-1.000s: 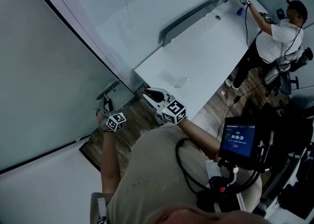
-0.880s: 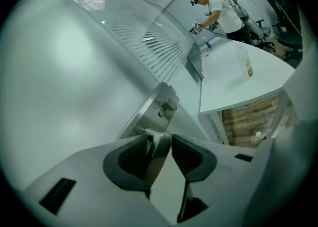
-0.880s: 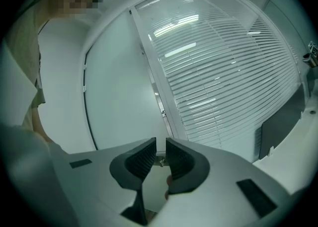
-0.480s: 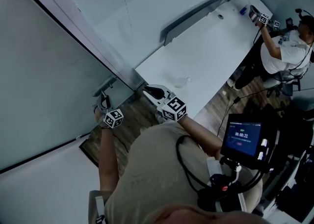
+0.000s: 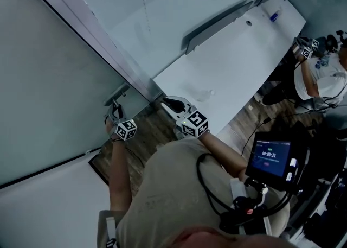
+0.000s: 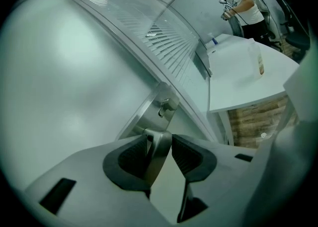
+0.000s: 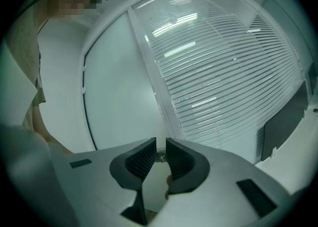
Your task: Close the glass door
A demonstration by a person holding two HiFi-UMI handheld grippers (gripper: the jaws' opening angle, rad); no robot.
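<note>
The left gripper (image 6: 159, 136) clamps the handle (image 6: 156, 157) of the door (image 6: 59, 72) just ahead, the right gripper (image 7: 160, 144) hangs narrowly parted and empty, and the door seems nearly shut, latching left.

Counts, placed against the tabletop (image 5: 233, 62).
Glass door (image 5: 59, 78): one, left of it, with one lever handle (image 6: 158, 154).
Grippers: two, left gripper (image 5: 114, 110) and right gripper (image 5: 168, 101), at its near corner.
On it: one clear bottle (image 6: 259, 60), one blue item (image 5: 274, 17).
Beside its far end: one person (image 5: 313, 76).
</note>
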